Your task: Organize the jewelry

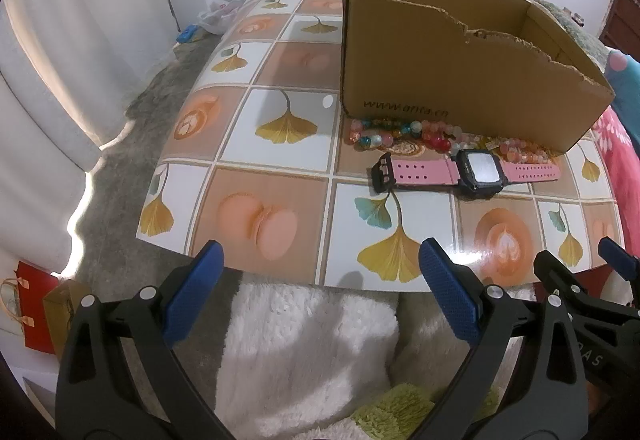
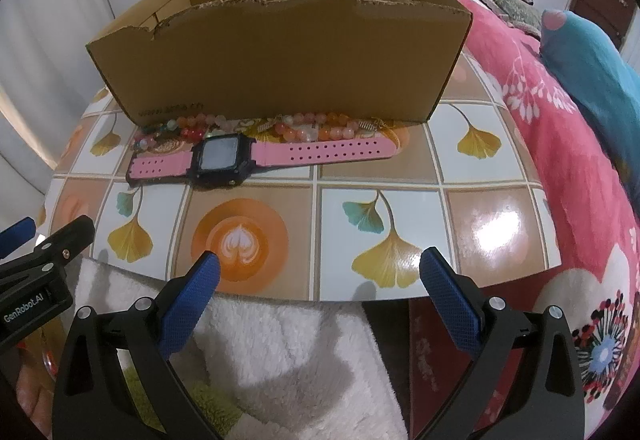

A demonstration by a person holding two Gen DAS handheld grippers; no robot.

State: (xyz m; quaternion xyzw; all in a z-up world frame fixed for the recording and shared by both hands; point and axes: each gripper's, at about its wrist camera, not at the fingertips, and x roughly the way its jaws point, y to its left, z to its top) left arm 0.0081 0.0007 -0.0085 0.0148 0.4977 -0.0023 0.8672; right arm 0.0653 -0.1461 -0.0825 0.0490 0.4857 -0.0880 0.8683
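A pink-strapped watch with a black square face (image 1: 480, 171) (image 2: 224, 159) lies flat on the tiled table, in front of an open cardboard box (image 1: 452, 60) (image 2: 280, 56). Several bead bracelets (image 1: 400, 132) (image 2: 316, 128) lie between the watch and the box wall. My left gripper (image 1: 320, 264) is open and empty at the table's near edge, left of the watch. My right gripper (image 2: 320, 272) is open and empty at the near edge, below the watch. The right gripper also shows in the left wrist view (image 1: 576, 272); the left one shows in the right wrist view (image 2: 48, 240).
The table (image 1: 280, 128) (image 2: 400, 176) has a glossy leaf-and-tile pattern. A white fluffy cloth (image 1: 304, 344) (image 2: 280, 360) lies below its near edge. A pink floral bedspread (image 2: 580, 168) lies to the right. A red bag (image 1: 34, 304) stands on the floor at left.
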